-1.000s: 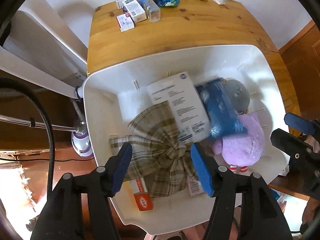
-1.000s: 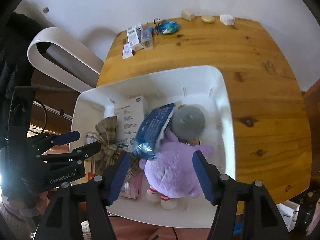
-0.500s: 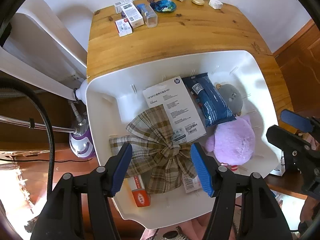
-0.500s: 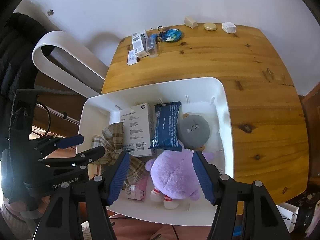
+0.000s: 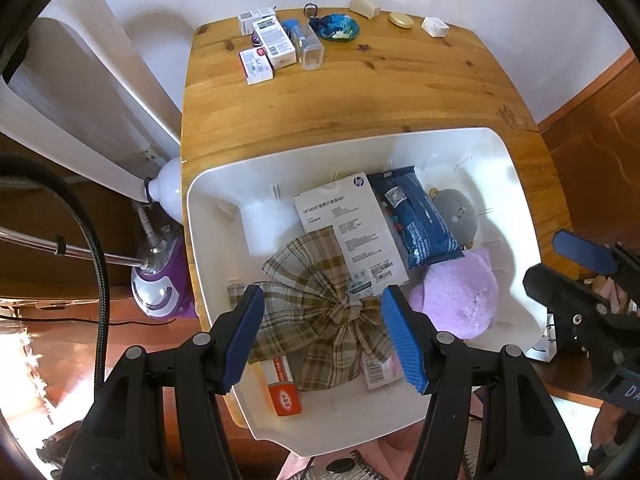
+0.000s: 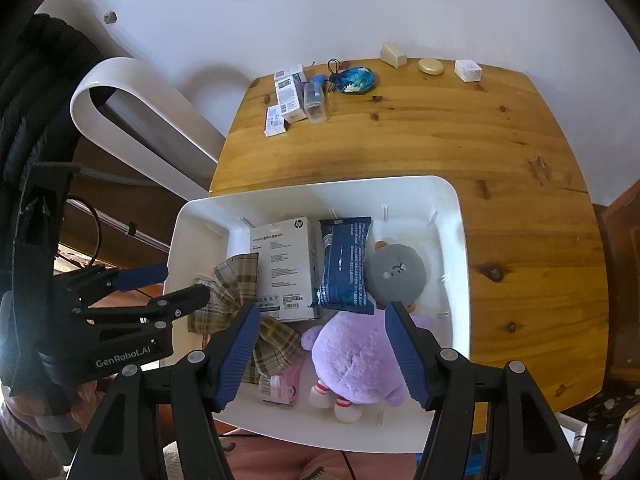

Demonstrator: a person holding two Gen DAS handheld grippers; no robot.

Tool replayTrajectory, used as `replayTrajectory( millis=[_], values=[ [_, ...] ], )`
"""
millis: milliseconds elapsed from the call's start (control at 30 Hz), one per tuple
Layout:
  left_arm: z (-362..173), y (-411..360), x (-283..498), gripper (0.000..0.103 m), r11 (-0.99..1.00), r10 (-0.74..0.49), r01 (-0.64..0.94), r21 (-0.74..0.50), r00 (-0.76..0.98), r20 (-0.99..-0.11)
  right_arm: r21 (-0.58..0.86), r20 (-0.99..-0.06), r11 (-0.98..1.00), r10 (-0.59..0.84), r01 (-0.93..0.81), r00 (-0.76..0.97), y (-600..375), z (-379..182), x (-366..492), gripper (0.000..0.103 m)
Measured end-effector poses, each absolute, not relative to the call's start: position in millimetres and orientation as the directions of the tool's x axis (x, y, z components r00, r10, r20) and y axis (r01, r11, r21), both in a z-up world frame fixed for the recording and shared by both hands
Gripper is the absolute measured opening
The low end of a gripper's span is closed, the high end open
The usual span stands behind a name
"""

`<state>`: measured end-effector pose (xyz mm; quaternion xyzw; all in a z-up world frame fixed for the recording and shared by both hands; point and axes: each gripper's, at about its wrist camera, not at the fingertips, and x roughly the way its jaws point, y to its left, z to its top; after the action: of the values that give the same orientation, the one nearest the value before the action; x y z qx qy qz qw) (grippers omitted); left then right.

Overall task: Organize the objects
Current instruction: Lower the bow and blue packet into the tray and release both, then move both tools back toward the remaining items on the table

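A white bin [image 5: 192, 216] [image 6: 464, 280] sits at the near edge of the wooden table [image 5: 400, 92]. It holds a plaid cloth bow [image 5: 320, 304] [image 6: 236, 292], a white HP box [image 5: 352, 232] [image 6: 284, 256], a blue packet [image 5: 416, 216] [image 6: 346, 264], a grey plush [image 5: 456, 216] [image 6: 396, 276], a purple plush [image 5: 460, 296] [image 6: 356, 356] and an orange tube [image 5: 284, 394]. My left gripper [image 5: 322, 292] [image 6: 187, 280] hovers open above the bow. Over the purple plush my right gripper [image 6: 323, 308] [image 5: 560, 256] is open and empty.
Several small boxes [image 5: 272, 44], a clear container [image 5: 310, 46] and a blue pouch [image 5: 338, 28] lie at the table's far left corner. Small pale items [image 6: 430, 66] line the back edge by the wall. A white appliance [image 6: 140, 120] and a purple steamer base [image 5: 160, 288] stand left of the table.
The blue packet, tilted and blurred across the plushes a second ago, now lies flat beside the HP box. Both grippers have drawn up and back from the bin, still open.
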<state>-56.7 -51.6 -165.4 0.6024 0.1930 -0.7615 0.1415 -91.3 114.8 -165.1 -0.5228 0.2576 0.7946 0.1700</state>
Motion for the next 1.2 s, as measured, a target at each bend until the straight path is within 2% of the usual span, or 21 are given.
replayTrajectory(
  millis=[767,1200],
  values=[
    [-145,-42,-91,0.065,-0.902,0.033,0.409,-0.138,-0.253,-0.967,0.246,-0.920,-0.792,-0.010,-0.558,-0.392,136,-161,-91,0.066],
    [-112,-58,-123,0.065,-0.887,0.013,0.438,-0.144,-0.288,-0.958,0.268,-0.899,-0.821,-0.024,-0.504,-0.438,172,-141,-113,0.066]
  ],
)
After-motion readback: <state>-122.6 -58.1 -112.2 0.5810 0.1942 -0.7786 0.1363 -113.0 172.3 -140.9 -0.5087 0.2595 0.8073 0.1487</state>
